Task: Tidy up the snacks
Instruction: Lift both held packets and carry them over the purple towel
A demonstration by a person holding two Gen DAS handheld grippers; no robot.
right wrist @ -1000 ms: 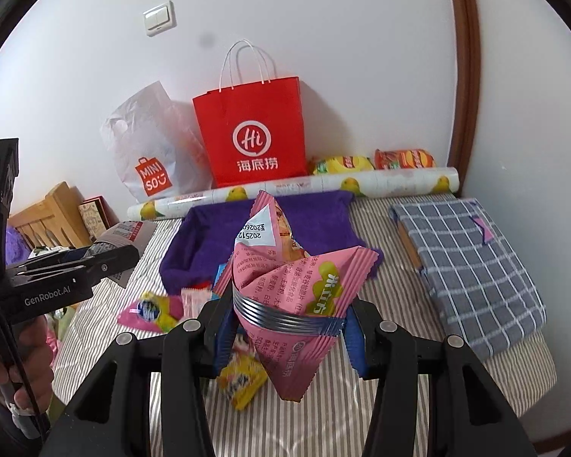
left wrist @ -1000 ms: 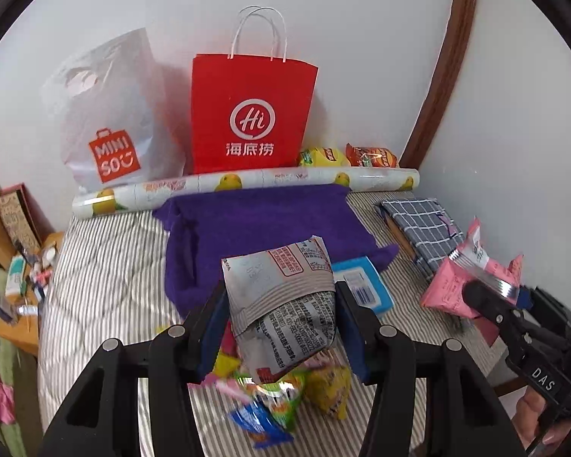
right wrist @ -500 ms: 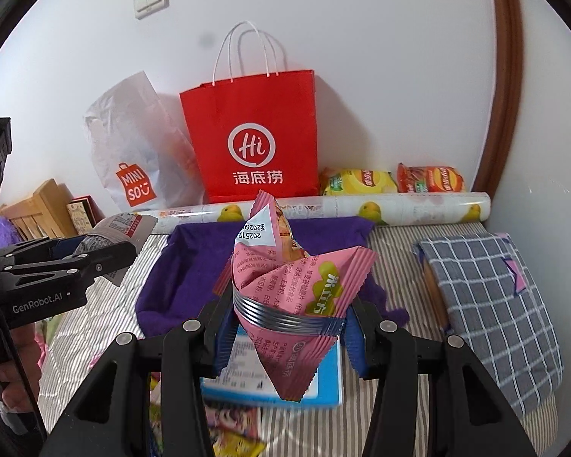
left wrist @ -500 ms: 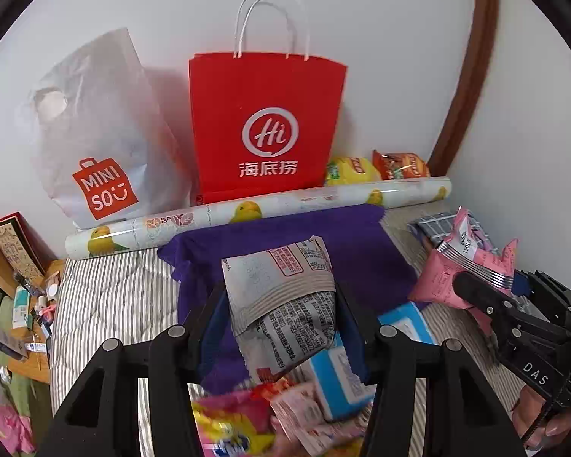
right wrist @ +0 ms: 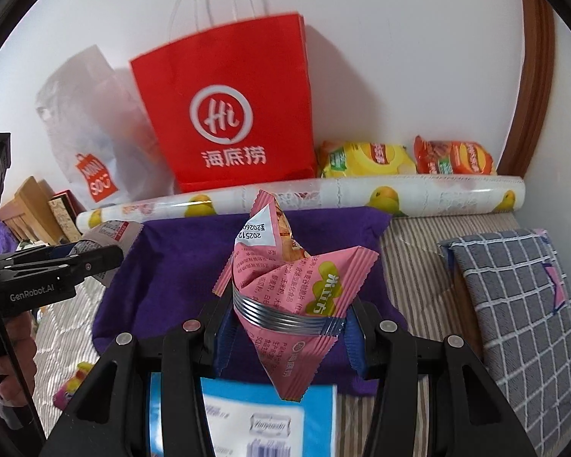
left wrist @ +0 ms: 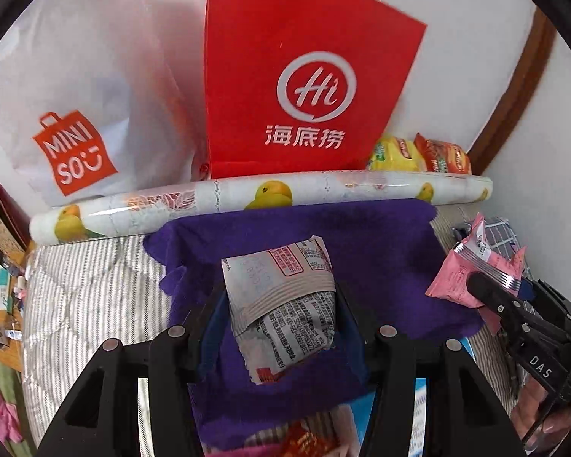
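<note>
My left gripper point(left wrist: 281, 304) is shut on a grey-white snack packet point(left wrist: 281, 293) and holds it above the purple cloth point(left wrist: 380, 251). My right gripper point(right wrist: 285, 323) is shut on a pink snack packet point(right wrist: 297, 282), also above the purple cloth point(right wrist: 179, 266). The right gripper and its pink packet point(left wrist: 472, 270) show at the right of the left wrist view. The left gripper and its grey packet point(right wrist: 110, 232) show at the left of the right wrist view. A red paper bag point(left wrist: 300, 76) point(right wrist: 232, 114) stands upright against the wall behind the cloth.
A white MINISO plastic bag point(left wrist: 68, 122) leans left of the red bag. A duck-print roll point(right wrist: 418, 194) lies along the wall, with yellow point(right wrist: 365, 158) and orange point(right wrist: 453, 158) snack bags behind it. A grey checked cloth point(right wrist: 514, 304) lies right. A blue-white pack point(right wrist: 262, 419) and loose snacks lie near me.
Both grippers have moved forward toward the red bag and the wall, each still holding its packet. The loose snacks on the striped cover have slid out of view below.
</note>
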